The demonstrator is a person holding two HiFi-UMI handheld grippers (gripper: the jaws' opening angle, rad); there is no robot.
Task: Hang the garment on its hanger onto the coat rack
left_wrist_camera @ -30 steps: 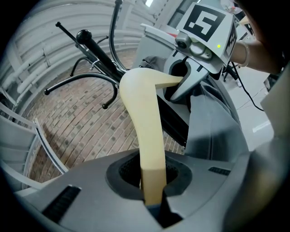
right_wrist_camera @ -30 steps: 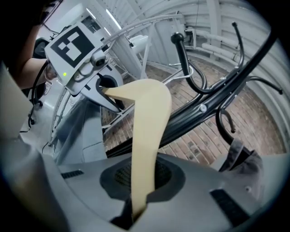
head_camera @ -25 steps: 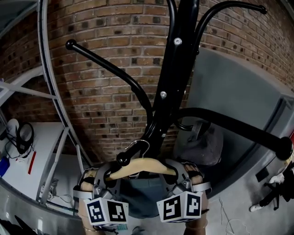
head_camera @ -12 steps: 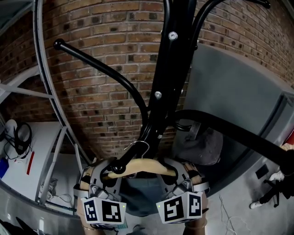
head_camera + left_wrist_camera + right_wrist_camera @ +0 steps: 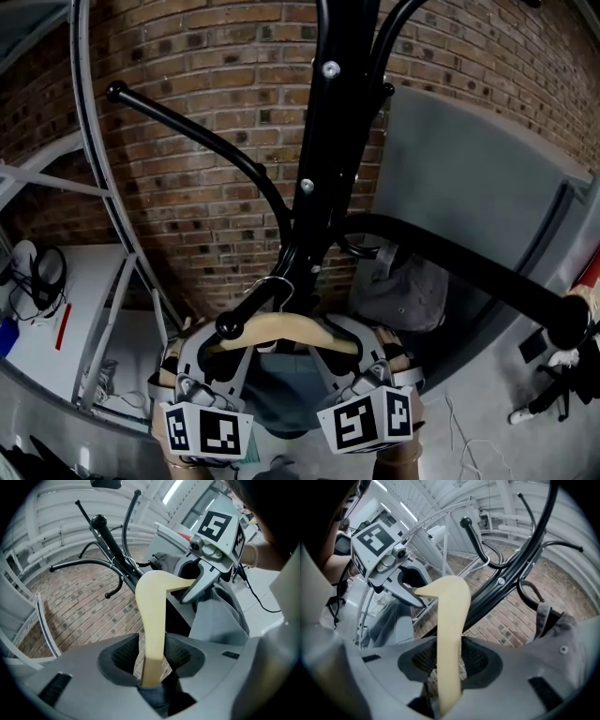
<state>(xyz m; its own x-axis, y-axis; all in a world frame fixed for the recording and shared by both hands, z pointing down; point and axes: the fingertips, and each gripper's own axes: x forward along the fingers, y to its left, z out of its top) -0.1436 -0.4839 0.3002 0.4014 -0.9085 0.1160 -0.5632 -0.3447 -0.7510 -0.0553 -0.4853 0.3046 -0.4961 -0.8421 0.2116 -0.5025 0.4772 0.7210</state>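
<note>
Garment of soft grey-blue cloth [image 5: 281, 398] hangs limp, likely light, from a stiff pale wooden hanger [image 5: 286, 328] whose wire hook [image 5: 275, 286] appears looped over a peg of the black metal coat rack [image 5: 314, 187]. Left gripper [image 5: 151, 656] and right gripper [image 5: 446, 660] have just been spreading, a rigid hanger arm, probably the surest hold, loose between each one's pads
</note>
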